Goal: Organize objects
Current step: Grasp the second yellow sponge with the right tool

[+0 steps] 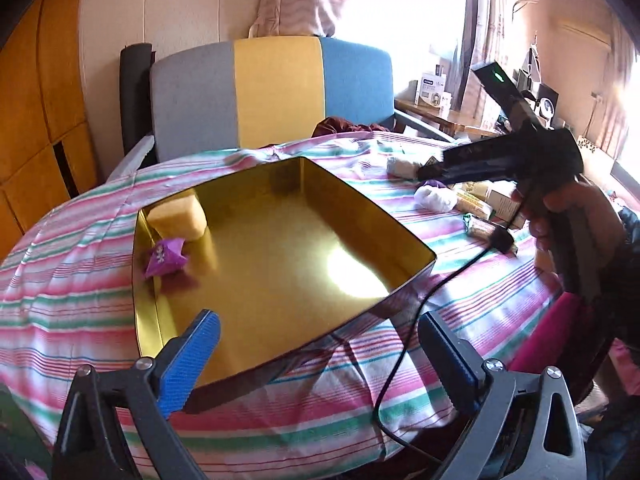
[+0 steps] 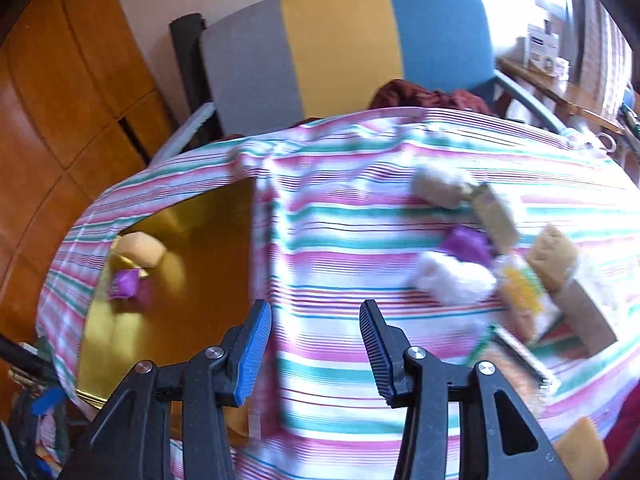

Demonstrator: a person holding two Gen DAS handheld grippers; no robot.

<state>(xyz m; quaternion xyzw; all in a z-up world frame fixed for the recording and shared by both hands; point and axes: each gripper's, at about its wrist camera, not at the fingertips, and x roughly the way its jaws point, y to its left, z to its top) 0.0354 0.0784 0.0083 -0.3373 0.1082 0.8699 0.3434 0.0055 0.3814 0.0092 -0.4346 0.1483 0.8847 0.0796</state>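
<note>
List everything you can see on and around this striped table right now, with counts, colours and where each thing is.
Gold metal tin: one, open, on the striped cloth, left side.
Yellow sponge block: one, inside the tin's far corner.
Purple candy wrapper: one, inside the tin beside the sponge.
Loose snack pile: several, white, purple, tan and yellow, on the cloth at right; blurred.
Pink, green and white striped tablecloth: one, covering the table.
Grey, yellow and blue chair: one, behind the table.
Left gripper: open, empty, over the tin's near edge.
Right gripper: open, empty, over the cloth.
</note>
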